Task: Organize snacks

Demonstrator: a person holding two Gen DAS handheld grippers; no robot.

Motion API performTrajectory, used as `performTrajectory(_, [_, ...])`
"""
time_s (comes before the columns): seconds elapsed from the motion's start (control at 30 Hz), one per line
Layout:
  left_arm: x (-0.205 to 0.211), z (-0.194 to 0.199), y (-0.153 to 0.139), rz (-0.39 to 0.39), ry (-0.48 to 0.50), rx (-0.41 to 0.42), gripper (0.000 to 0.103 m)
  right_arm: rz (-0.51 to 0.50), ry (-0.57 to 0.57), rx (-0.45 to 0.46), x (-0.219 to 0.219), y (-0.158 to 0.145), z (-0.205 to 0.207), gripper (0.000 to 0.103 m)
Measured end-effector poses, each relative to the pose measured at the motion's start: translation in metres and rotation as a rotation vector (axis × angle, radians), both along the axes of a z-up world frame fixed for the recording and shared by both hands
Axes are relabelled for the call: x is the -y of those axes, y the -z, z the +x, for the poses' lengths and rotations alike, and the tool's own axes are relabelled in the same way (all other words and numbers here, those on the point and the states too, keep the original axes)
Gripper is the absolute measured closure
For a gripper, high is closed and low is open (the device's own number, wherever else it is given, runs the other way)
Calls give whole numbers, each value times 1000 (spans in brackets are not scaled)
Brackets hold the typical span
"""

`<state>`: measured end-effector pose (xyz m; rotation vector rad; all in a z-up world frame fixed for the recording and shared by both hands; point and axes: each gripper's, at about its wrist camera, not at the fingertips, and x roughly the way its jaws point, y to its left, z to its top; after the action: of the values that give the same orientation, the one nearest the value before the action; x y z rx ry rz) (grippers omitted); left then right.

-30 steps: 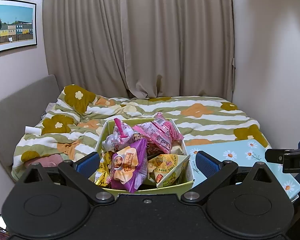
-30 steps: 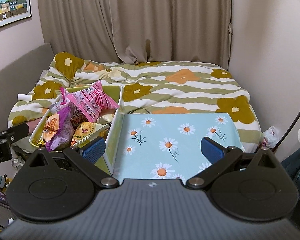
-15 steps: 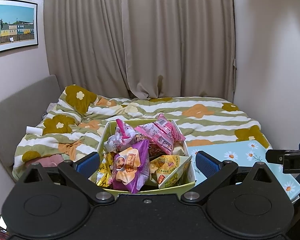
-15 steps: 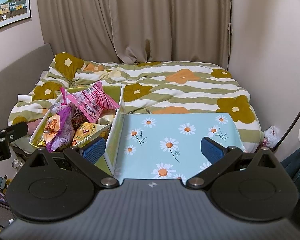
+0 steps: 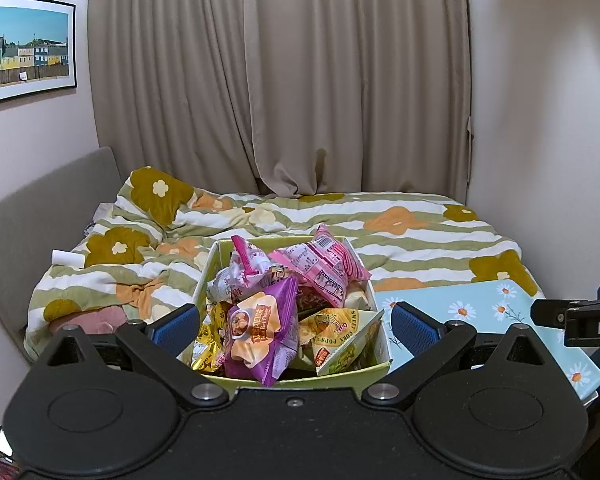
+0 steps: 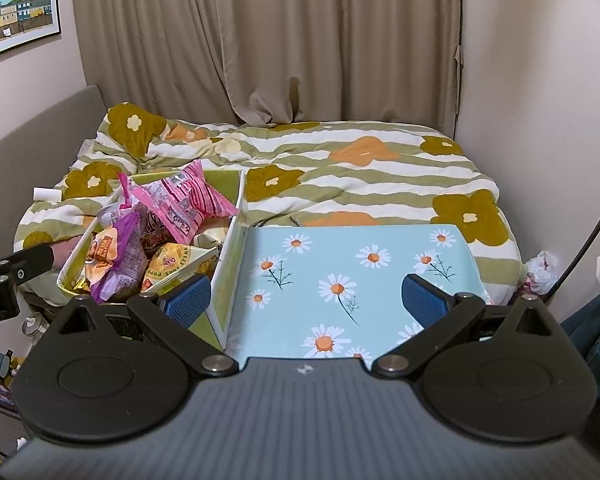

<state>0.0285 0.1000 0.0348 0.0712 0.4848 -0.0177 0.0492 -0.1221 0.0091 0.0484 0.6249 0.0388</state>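
Observation:
A yellow-green box (image 5: 342, 372) is piled with snack packets: a purple one (image 5: 260, 328), a pink one (image 5: 324, 270), a yellow corn-pops packet (image 5: 340, 340). My left gripper (image 5: 294, 324) is open and empty, held just before the box's near edge. The box (image 6: 230, 264) also shows at the left of the right wrist view. My right gripper (image 6: 306, 298) is open and empty above the light blue daisy-print surface (image 6: 360, 280) beside the box.
Both box and daisy surface rest at the foot of a bed with a green-striped flower duvet (image 5: 340, 216). A grey headboard (image 5: 40, 208) runs along the left, curtains (image 5: 300, 80) behind, a wall on the right. A white roll (image 5: 68, 258) lies on the duvet.
Both grippers have drifted very slightly; the view has risen a little. Both stay open and nothing in the box has moved.

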Motion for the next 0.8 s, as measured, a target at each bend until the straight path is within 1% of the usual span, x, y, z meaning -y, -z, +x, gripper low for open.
performTrajectory(0.43, [2,0,3,-4,-2,-4,0,1,3,-5,2,2,1,0])
performTrajectory(0.6, [6,2,5,11,-4,-17,0,2,5,-5,2,3,3,0])
performTrajectory(0.8, [8,0,3,1,-11,-11,0,3,9,-7,4,2,5,0])
